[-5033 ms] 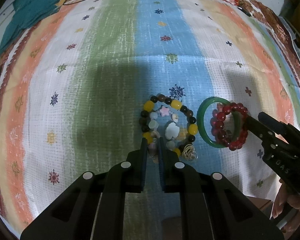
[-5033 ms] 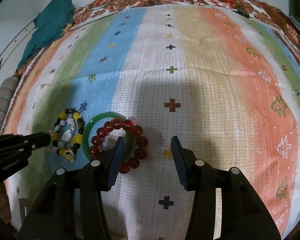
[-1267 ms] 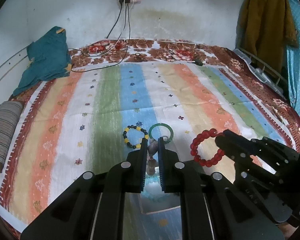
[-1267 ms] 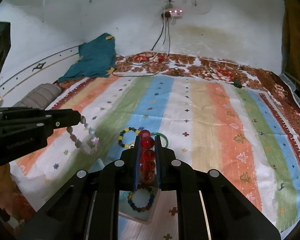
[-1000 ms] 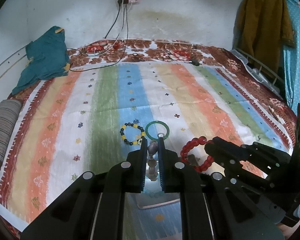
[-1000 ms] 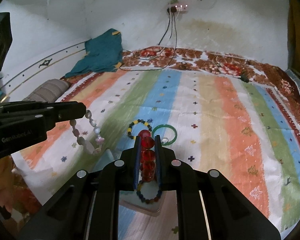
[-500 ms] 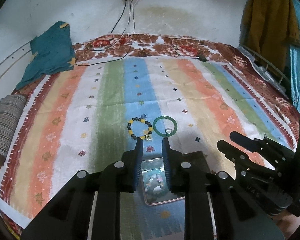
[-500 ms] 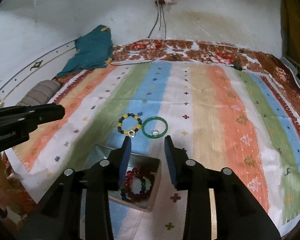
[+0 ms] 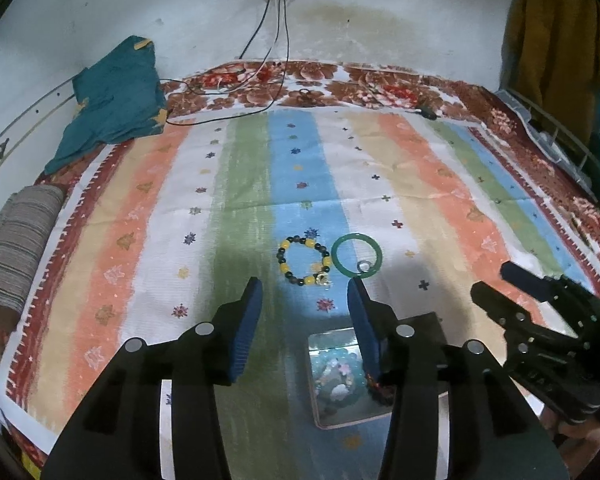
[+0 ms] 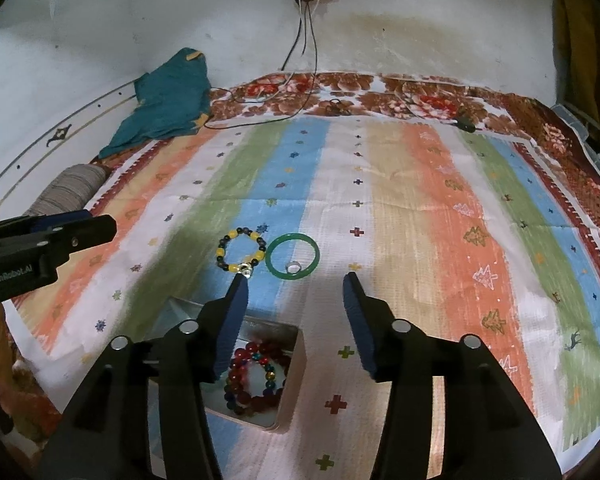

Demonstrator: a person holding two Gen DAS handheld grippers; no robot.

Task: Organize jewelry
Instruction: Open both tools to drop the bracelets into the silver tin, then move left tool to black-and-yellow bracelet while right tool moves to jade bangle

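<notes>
White lettering "GenRobot.AI" stands on the left tongs.

Dim, warm indoor light falls from above and behind the cameras. Soft shadows lie on the bedspread toward 6 o'clock. Strong fisheye bending curves the wall, with black corners. Detail is grainy and slightly soft, softer toward the rims.
</notes>
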